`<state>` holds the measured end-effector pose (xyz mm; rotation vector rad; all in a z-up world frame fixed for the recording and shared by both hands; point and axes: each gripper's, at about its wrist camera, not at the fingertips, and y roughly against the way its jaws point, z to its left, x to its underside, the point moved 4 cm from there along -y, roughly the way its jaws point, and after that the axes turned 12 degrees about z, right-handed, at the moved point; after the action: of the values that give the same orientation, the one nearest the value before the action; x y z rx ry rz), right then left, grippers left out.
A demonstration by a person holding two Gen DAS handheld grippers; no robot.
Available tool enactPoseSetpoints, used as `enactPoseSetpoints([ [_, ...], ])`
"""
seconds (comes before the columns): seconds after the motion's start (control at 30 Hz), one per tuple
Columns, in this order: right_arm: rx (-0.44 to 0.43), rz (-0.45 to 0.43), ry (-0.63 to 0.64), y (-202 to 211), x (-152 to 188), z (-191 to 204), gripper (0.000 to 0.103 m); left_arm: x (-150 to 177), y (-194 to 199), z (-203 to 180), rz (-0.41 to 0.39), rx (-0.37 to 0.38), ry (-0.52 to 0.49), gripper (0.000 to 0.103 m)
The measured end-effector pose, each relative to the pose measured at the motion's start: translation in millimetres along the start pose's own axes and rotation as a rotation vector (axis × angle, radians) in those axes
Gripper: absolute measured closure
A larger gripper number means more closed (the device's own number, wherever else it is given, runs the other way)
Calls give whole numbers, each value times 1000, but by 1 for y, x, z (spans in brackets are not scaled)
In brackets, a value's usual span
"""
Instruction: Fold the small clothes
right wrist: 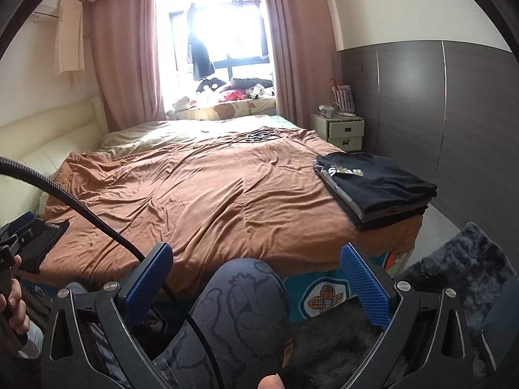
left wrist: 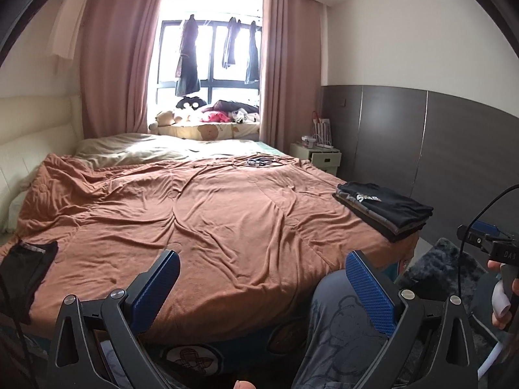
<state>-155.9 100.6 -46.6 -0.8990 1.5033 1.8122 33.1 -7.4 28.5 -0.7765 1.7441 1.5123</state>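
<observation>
While I am holding both grippers low at the foot of the bed [left wrist: 227, 227], neither one is touching any cloth. My left gripper [left wrist: 262, 285] is hovering over the near edge of the brown blanket [right wrist: 201, 201], its blue-padded fingers [left wrist: 159, 288] spread wide with nothing between them. My right gripper [right wrist: 256, 278] is hanging a little lower, its fingers [right wrist: 366, 288] also spread wide and empty, with a knee in grey printed trousers [right wrist: 240, 298] showing between them.

A stack of folded clothes [left wrist: 386, 210] is sitting at the bed's right edge, near the foot corner, with a black shirt [right wrist: 379, 184] bearing a pale print lying on top. A loose dark garment [left wrist: 26, 269] is lying unfolded at the bed's left edge, partly hanging over the side. In the right wrist view the left gripper's body is showing just in front of it; I cannot tell whether they are touching.

A black cable [right wrist: 97, 220] is curving across the right wrist view. Further off, a small tangle of cords [left wrist: 259, 162] is lying on the blanket, a pale nightstand [right wrist: 343, 129] is standing beside the bed, and dark clothes [left wrist: 188, 58] are hanging in the bright window between pink curtains [left wrist: 116, 64]. A dark furry rug [right wrist: 460, 265] is lying on the floor at right.
</observation>
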Motion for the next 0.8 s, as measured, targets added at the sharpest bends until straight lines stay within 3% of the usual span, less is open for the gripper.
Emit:
enactPoseSetpoints([
  [0.37,15,-6,3,-4,8,14,0,13,9,15,-29,-69,3,0],
  [0.8,-14,-18,-10,-8,13,23,0,17,14,17,-33,-58,9,0],
])
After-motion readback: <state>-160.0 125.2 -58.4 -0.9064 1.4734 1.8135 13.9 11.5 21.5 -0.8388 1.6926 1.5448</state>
